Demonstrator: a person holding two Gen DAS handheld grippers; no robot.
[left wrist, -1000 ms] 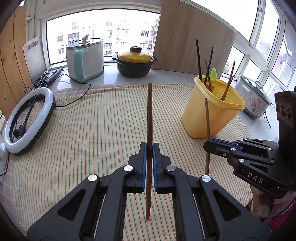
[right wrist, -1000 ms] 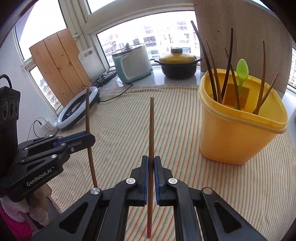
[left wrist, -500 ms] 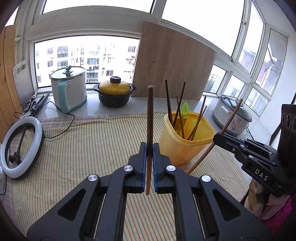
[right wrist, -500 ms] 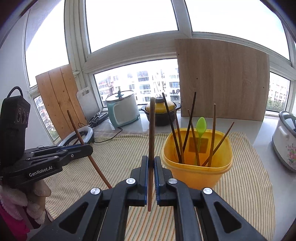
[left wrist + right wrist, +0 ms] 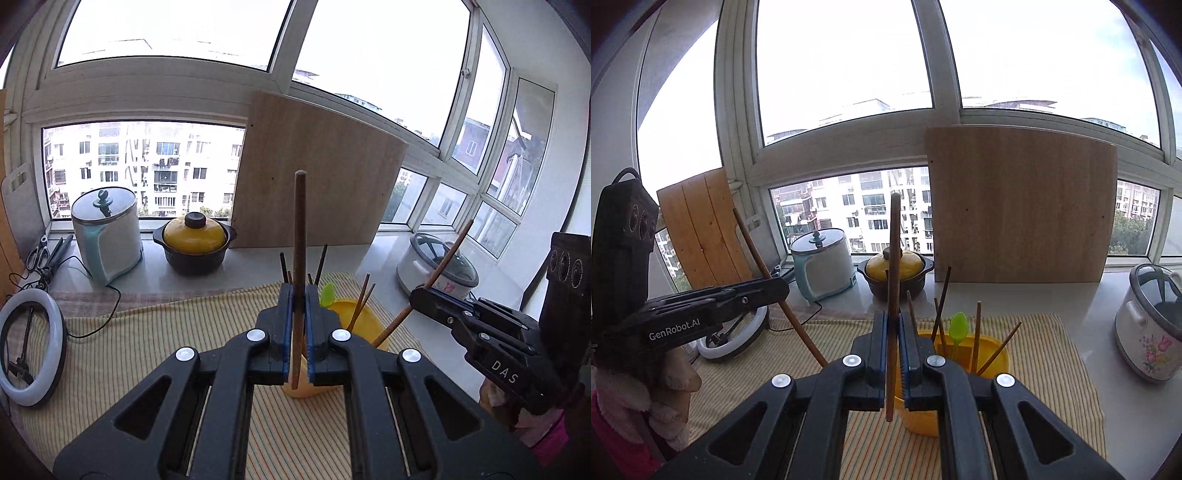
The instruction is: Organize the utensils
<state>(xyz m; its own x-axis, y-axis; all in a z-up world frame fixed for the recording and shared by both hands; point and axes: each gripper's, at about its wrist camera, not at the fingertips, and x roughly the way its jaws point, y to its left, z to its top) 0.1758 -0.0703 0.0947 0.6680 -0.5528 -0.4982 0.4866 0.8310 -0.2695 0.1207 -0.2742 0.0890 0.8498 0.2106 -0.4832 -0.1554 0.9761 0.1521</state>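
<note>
left gripper point(image 5: 298, 325) clamped shut on a brown chopstick point(image 5: 298, 258) standing nearly upright between the blue pads, raised above the striped cloth point(image 5: 166, 332) and in front of the yellow utensil tub point(image 5: 364, 325). right gripper point(image 5: 894, 347) likewise closed tight on a second chopstick point(image 5: 893, 295), upright, its lower end hanging in front of the yellow tub's near wall. inside the tub, several more chopsticks point(image 5: 977, 332) leaning on the rim beside a green spoon point(image 5: 959, 326).
</note>
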